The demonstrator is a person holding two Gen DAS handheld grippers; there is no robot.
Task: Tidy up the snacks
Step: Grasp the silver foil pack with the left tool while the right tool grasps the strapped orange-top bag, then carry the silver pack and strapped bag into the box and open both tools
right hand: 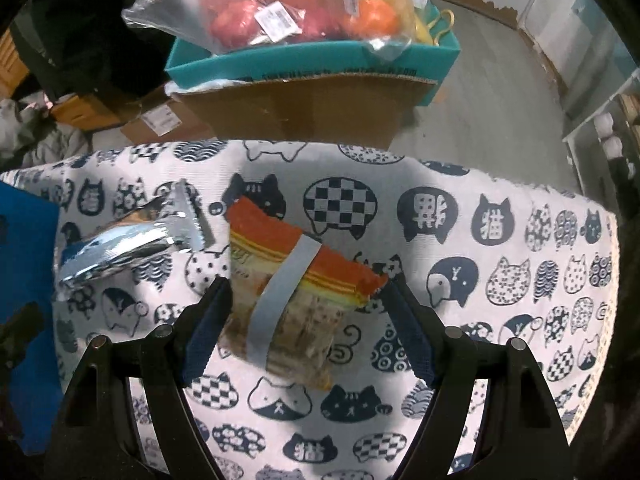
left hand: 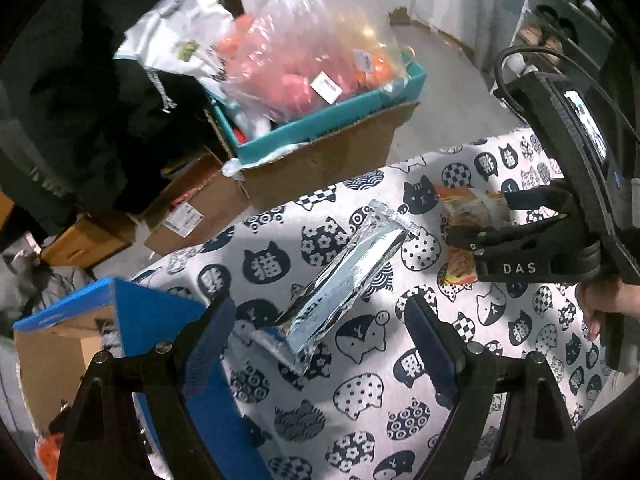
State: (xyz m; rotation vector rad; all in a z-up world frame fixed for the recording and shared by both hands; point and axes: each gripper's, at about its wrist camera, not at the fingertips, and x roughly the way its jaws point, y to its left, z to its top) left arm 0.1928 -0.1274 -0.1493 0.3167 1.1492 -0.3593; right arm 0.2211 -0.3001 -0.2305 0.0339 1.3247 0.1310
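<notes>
A silver foil snack pack [left hand: 344, 276] lies on the cat-print tablecloth [left hand: 360, 400]; it also shows in the right wrist view [right hand: 132, 244]. My left gripper [left hand: 320, 316] is open, its fingers on either side of the pack's near end. An orange-topped snack bag with a grey band [right hand: 292, 296] lies between the open fingers of my right gripper [right hand: 306, 292]. In the left wrist view the right gripper [left hand: 480, 216] hovers over that bag [left hand: 468, 208]. A blue cardboard box [left hand: 132, 320] stands open at the table's left edge.
Beyond the table's far edge stands a brown carton [right hand: 304, 108] holding a teal box [right hand: 320, 60] with a clear bag of orange goods [right hand: 304, 4]. More cartons [left hand: 192, 208] and dark clothing [left hand: 80, 100] sit on the floor at left. A shelf [right hand: 608, 128] stands at right.
</notes>
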